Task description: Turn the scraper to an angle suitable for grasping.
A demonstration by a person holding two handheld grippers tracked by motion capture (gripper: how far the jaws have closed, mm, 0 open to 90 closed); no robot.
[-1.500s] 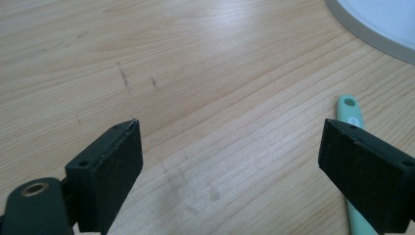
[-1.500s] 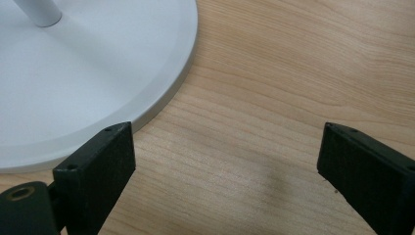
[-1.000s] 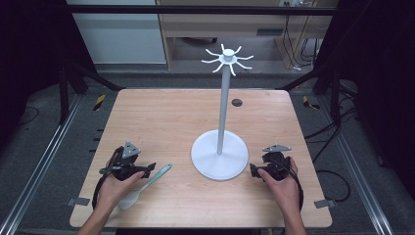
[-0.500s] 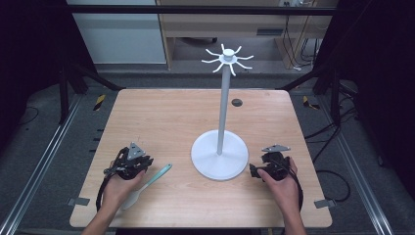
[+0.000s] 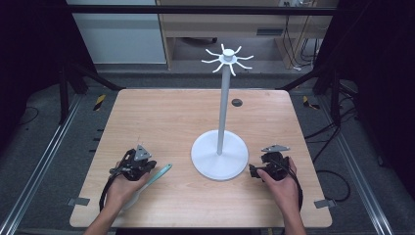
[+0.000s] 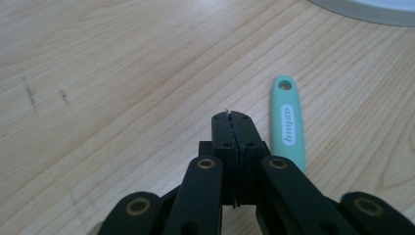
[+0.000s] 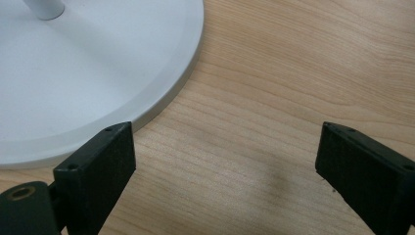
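Observation:
A utensil with a mint-green handle (image 5: 159, 174) lies flat on the wooden table (image 5: 171, 117); its pale head reaches back under the person's left hand. My left gripper (image 5: 148, 166) rests just left of the handle. Its jaws have just been closing and now meet with nothing between them. In the left gripper view the gripper (image 6: 234, 117) is shut, and the handle (image 6: 288, 127) lies beside it on the right, apart from it. My right gripper (image 5: 252, 171) sits on the table by the white stand's base (image 5: 219, 157). Its jaws (image 7: 225, 147) stand wide open over bare wood.
The white stand has a tall pole (image 5: 224, 107) and a crown of curved hooks (image 5: 228, 58) at the top. Its round base (image 7: 88, 73) sits between the two grippers. A small dark hole (image 5: 237, 102) marks the far part of the table. Black frame posts flank it.
The left gripper has edged a little to the right, closer to the green handle, and its jaws have come together. The right gripper and the utensil have stayed put.

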